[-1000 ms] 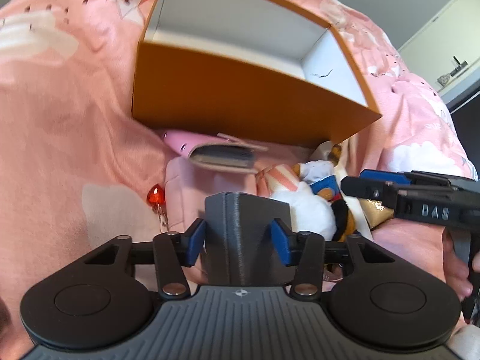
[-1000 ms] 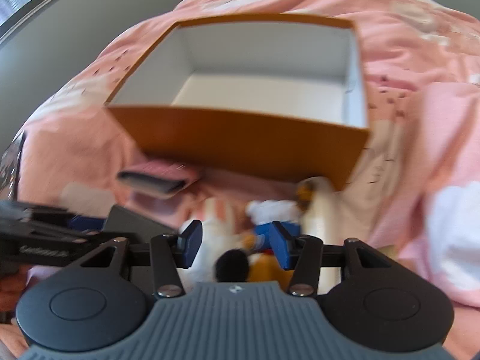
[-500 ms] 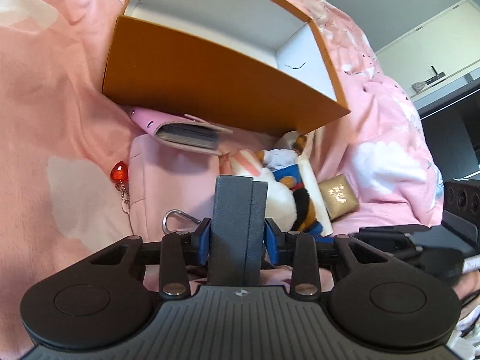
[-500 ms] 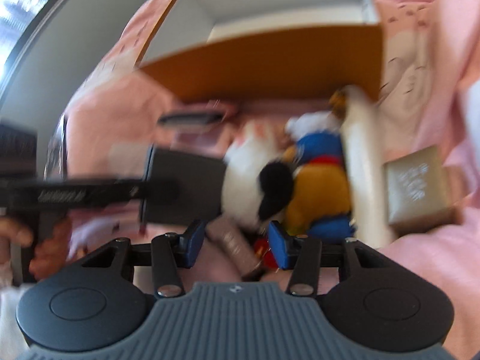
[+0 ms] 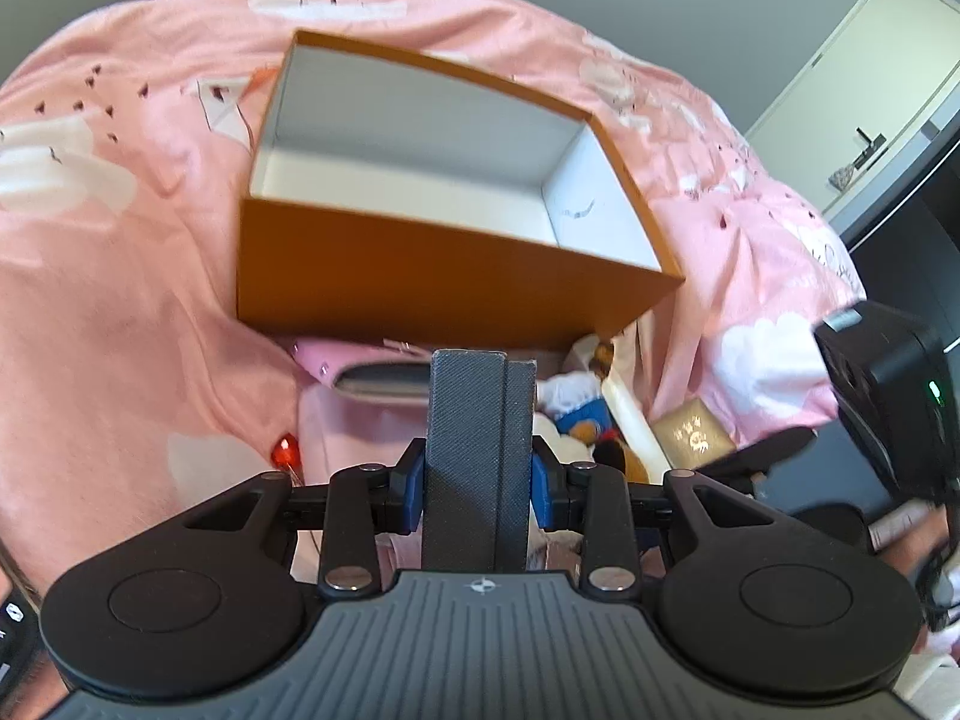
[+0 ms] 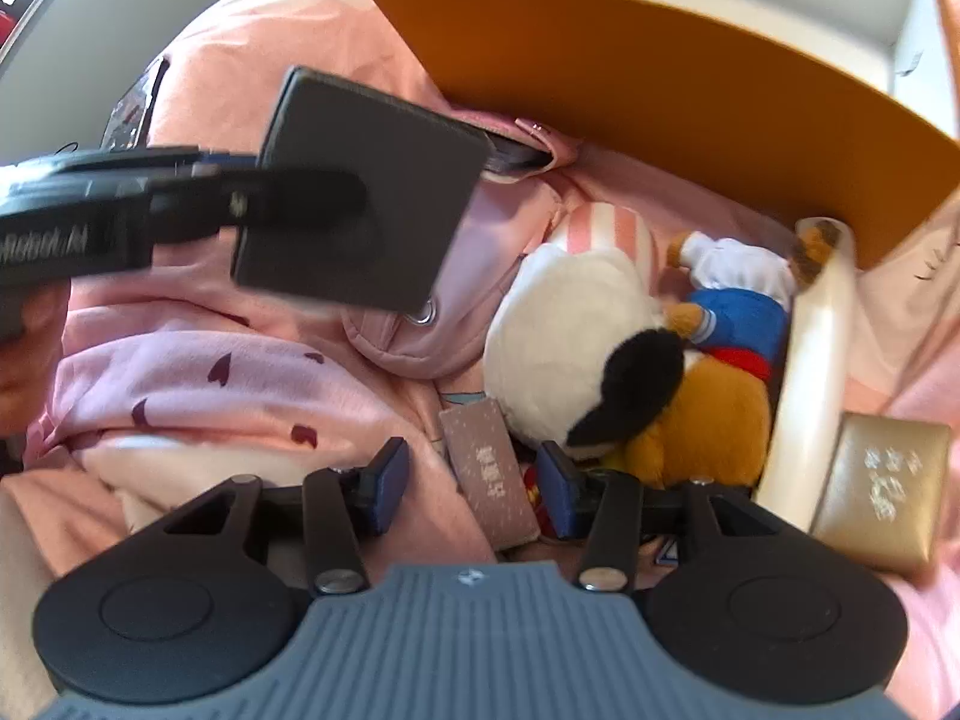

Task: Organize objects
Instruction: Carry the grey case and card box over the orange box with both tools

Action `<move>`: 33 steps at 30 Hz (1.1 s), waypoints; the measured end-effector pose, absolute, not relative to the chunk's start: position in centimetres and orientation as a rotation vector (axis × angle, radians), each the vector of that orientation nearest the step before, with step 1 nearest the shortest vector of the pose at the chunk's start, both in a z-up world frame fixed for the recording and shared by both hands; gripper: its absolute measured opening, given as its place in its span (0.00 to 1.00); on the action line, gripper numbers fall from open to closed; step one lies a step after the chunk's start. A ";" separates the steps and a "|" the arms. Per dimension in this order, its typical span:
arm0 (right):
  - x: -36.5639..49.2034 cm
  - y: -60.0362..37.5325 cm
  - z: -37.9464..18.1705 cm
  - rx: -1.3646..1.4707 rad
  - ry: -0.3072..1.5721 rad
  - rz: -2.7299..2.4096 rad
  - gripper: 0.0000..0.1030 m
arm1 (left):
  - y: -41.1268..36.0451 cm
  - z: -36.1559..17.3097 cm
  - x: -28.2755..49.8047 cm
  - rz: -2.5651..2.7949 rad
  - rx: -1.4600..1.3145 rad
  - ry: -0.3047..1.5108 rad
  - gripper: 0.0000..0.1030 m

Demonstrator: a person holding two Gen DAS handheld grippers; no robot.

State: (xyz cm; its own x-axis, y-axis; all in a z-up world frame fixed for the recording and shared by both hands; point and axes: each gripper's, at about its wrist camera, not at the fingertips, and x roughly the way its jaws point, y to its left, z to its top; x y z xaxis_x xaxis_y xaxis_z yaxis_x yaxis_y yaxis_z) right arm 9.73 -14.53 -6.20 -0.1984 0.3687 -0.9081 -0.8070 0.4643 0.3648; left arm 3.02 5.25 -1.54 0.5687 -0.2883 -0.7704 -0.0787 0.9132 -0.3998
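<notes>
My left gripper (image 5: 478,483) is shut on a dark grey textured case (image 5: 477,420), held upright above the pink bedding in front of the open orange box (image 5: 450,276). In the right wrist view the same case (image 6: 372,192) hangs at the upper left, in front of the orange box (image 6: 660,96). My right gripper (image 6: 471,483) points steeply down with its jaws closing. A slim mauve box (image 6: 489,468) lies between them, and the left pad is still apart from it. A plush toy (image 6: 600,348) in a blue and white outfit lies just beyond.
A gold box (image 6: 882,492) and a cream tube (image 6: 822,360) lie right of the plush. A pink wallet (image 5: 372,381) rests against the orange box's near wall, with a red heart charm (image 5: 284,453) to its left. Pink heart-print fabric (image 6: 198,384) is bunched at the left.
The left jaws shut on the grey case and lifted it off the bedding. The right gripper tipped downward from the orange box onto the plush and the slim box, its jaws narrowing.
</notes>
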 end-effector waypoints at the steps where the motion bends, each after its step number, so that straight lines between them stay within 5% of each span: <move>1: 10.1 -14.4 -6.7 -0.407 1.423 1.125 0.44 | 5.3 -1.7 3.0 -0.132 -0.419 0.970 0.37; 7: 12.0 -15.4 -9.9 -0.254 1.585 1.078 0.36 | 5.6 -1.8 2.7 -0.134 -0.422 0.971 0.37; 18: 11.9 -16.8 -2.0 -0.336 1.301 1.103 0.24 | 6.1 1.0 3.2 -0.138 -0.412 0.866 0.37; 33: 16.6 -16.1 9.0 -0.161 0.905 1.093 0.23 | 9.1 7.0 9.4 -0.118 -0.345 0.734 0.37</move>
